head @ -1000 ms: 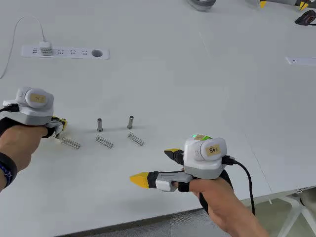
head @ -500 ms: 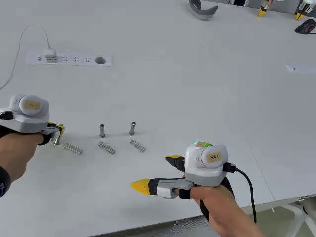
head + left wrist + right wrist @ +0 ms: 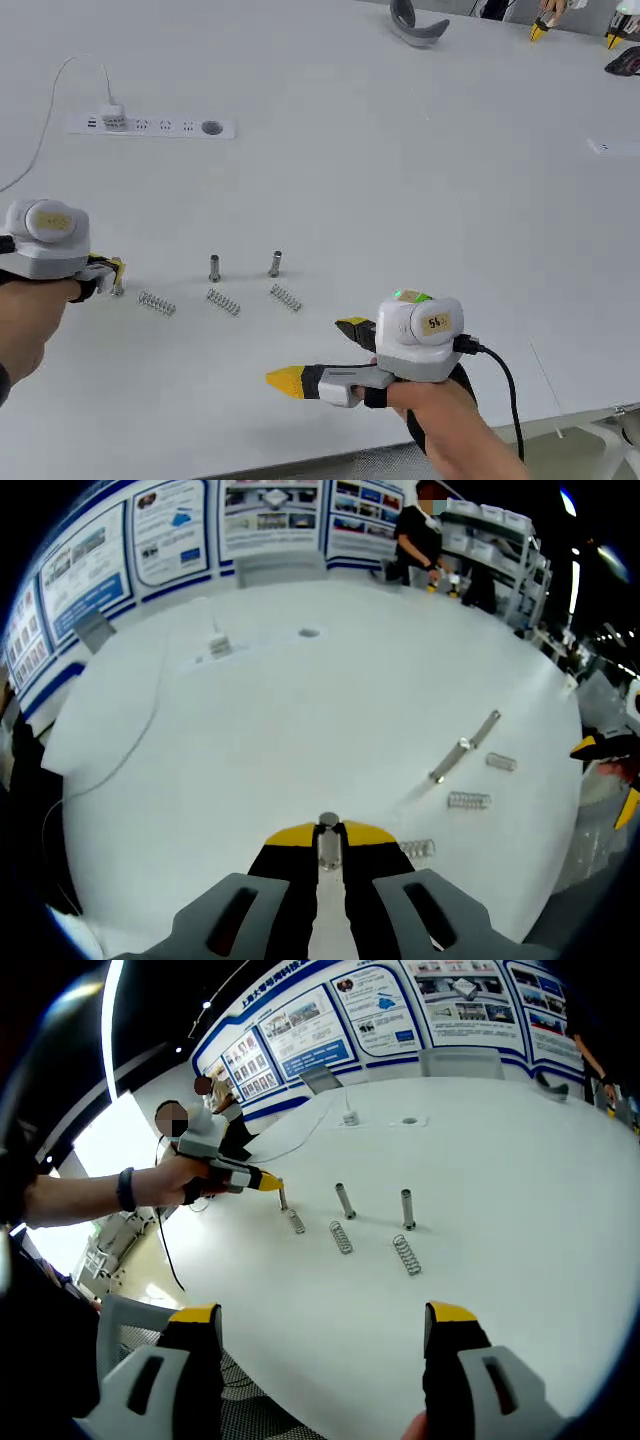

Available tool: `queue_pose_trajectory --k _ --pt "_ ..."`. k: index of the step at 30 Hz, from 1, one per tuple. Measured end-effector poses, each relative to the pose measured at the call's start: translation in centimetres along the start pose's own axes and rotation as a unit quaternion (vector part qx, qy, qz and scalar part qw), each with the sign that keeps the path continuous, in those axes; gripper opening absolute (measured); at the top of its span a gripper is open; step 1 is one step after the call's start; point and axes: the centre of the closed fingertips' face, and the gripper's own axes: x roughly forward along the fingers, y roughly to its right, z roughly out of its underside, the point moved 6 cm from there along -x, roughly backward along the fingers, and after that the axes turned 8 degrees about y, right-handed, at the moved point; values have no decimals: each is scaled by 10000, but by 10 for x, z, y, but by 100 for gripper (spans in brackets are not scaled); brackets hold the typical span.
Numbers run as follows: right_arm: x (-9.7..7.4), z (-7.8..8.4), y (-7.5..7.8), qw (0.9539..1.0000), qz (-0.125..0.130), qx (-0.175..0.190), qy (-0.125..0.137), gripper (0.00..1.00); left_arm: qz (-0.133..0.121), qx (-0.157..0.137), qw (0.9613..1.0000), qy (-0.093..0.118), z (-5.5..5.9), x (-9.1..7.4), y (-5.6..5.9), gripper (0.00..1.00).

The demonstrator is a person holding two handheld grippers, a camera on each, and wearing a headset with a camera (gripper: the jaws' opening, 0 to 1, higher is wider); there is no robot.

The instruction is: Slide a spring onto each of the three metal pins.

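Left gripper [image 3: 114, 276] clamps pin [image 3: 328, 844] — right gripper [image 3: 318, 353] wide, near table [image 3: 190, 435] edge.

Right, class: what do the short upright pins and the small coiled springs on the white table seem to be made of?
Short grey cylindrical pins: probably steel, smooth dull-silver finish with a faint sheen. Small silver coiled springs: likely thin steel wire, brighter, glinting along the turns. The exact metal cannot be told.

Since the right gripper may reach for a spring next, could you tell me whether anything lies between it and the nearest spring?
Nothing visible does. Only bare table lies between the open right gripper and the nearest spring. The left gripper, shut on a pin, is off to the side.
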Motion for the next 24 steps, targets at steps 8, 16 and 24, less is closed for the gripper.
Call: queue_pose_trajectory --k 8,16,24 --pt "-2 1 0 10000 12 -7 -19 84 -40 16 10000 24 3 -7 0 8" --pt "-1 1 -1 10000 1 -34 -31 85 -48 4 10000 33 5 -10 0 8" --pt "-2 3 -3 10000 -18 -75 -53 85 -20 -10 10000 75 1 -6 4 8"
